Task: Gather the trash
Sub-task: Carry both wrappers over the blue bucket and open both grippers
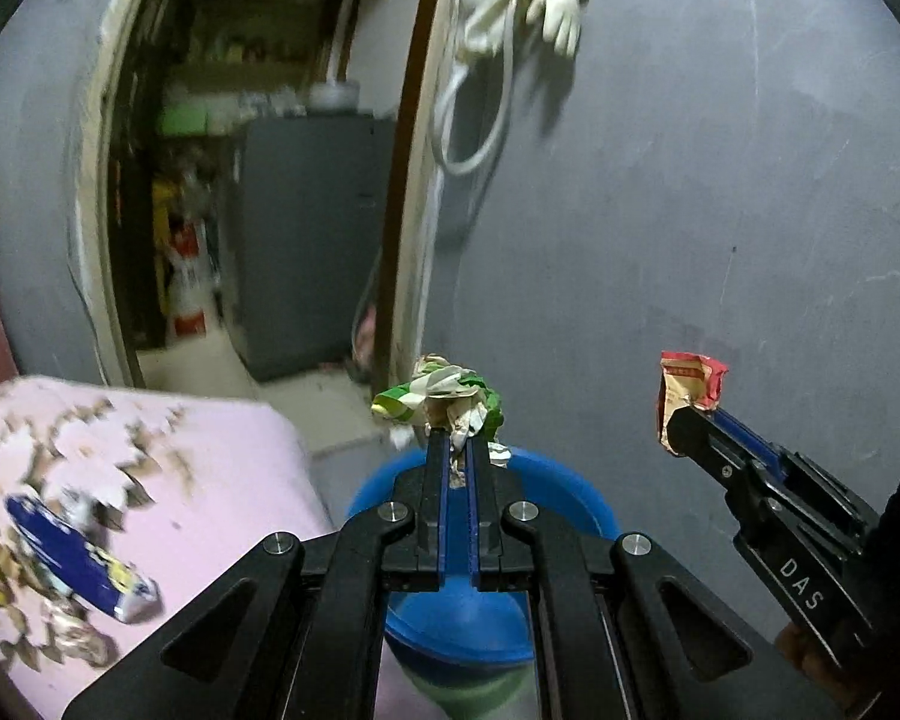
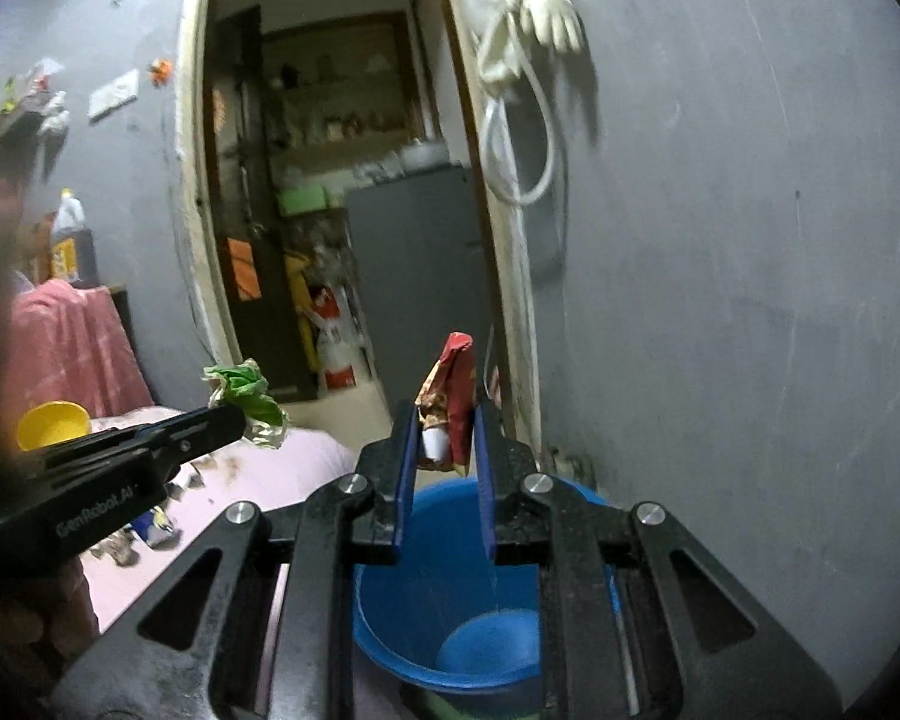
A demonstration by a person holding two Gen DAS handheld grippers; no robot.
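Note:
My left gripper (image 1: 461, 439) is shut on a crumpled green and white wrapper (image 1: 444, 397) and holds it over the blue bucket (image 1: 570, 495). In the right wrist view the same gripper (image 2: 234, 414) comes in from the left with the green wrapper (image 2: 247, 390). My right gripper (image 2: 447, 417) is shut on a red and tan wrapper (image 2: 450, 399) above the open blue bucket (image 2: 414, 600). In the left wrist view the right gripper (image 1: 681, 417) holds the red wrapper (image 1: 690, 384) to the right of the bucket.
A pink bed cover (image 1: 210, 456) at the left carries a blue wrapper (image 1: 78, 558) and several scraps. A yellow cup (image 2: 53, 423) stands at the left. A grey wall (image 1: 720, 210) is straight ahead, and an open doorway (image 2: 342, 210) with a grey fridge behind it.

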